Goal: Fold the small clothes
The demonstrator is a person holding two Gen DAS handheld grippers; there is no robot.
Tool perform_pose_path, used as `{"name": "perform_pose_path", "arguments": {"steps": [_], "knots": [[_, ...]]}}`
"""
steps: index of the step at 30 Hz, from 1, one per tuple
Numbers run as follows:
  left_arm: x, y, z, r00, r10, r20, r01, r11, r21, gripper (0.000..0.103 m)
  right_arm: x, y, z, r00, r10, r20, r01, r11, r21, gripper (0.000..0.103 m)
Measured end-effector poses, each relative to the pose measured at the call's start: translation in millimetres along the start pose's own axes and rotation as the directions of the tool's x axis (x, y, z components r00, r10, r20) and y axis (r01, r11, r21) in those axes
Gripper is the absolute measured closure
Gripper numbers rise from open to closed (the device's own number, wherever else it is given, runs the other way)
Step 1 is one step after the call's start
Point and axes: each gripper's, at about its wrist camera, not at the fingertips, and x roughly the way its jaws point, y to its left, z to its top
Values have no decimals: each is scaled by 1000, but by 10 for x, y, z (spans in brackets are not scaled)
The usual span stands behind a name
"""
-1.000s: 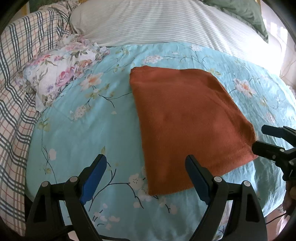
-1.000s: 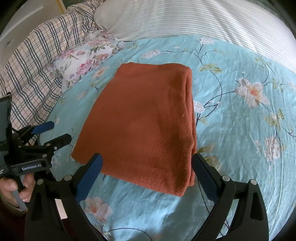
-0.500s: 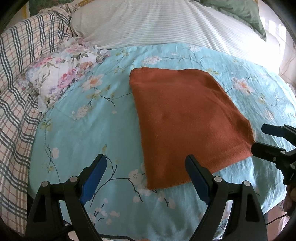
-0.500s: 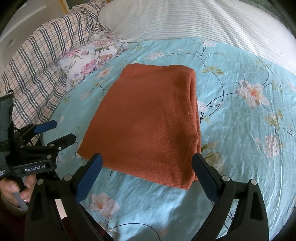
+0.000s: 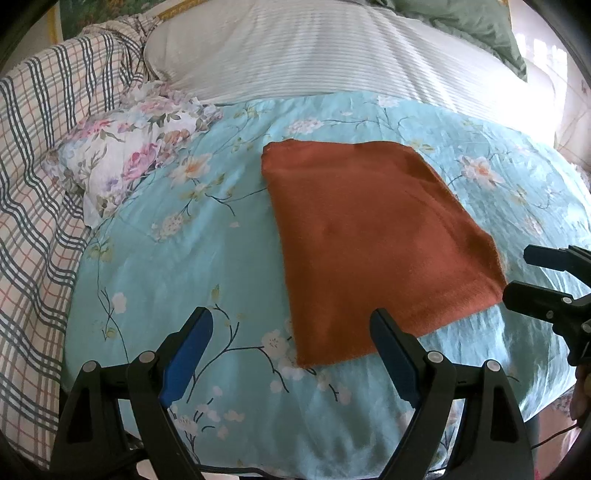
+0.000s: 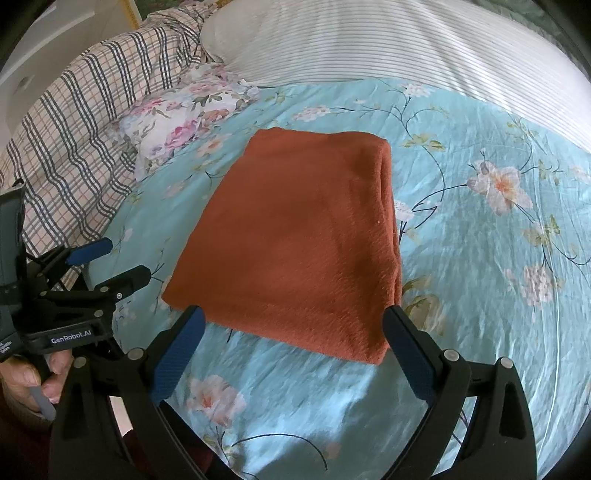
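A rust-orange cloth [image 5: 373, 236] lies folded flat in a rectangle on the light blue floral sheet [image 5: 177, 266]; it also shows in the right wrist view [image 6: 299, 243], with a thick folded edge along its right side. My left gripper [image 5: 291, 328] is open and empty, held above the sheet near the cloth's near left corner. My right gripper [image 6: 293, 325] is open and empty, held just short of the cloth's near edge. Each gripper shows in the other's view, the right one [image 5: 517, 275] and the left one [image 6: 127, 260].
A floral pillow [image 5: 125, 155] lies left of the cloth. A plaid blanket [image 5: 33, 184] covers the left side. A white striped duvet [image 5: 314, 55] lies behind, with a green pillow [image 5: 469, 29] at the far right. The bed's front edge is below the grippers.
Both grippers have drawn back slightly from the cloth, which now sits a little farther up in both views. The cloth itself has not moved.
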Motion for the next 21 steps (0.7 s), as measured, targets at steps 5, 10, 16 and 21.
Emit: {"name": "perform_pose_path", "arguments": {"steps": [5,10,16,21], "knots": [[-16,-7,-10,1000,-4,2,4,1000,-2,16,-2,12,-6,1000,-1,-2,1,1000,-1,6],[-19,-11,-12,1000,-6,-1,6,1000,-1,16,10,32,-23,1000,-1,-5,1,1000,0,6],[-19,-24,-12,1000,-6,-3,6,1000,0,16,40,29,-26,1000,1,-14,-1,1000,0,6],[1,-42,-12,1000,-5,-8,5,1000,0,16,59,-6,-17,1000,2,-20,-2,1000,0,6]]}}
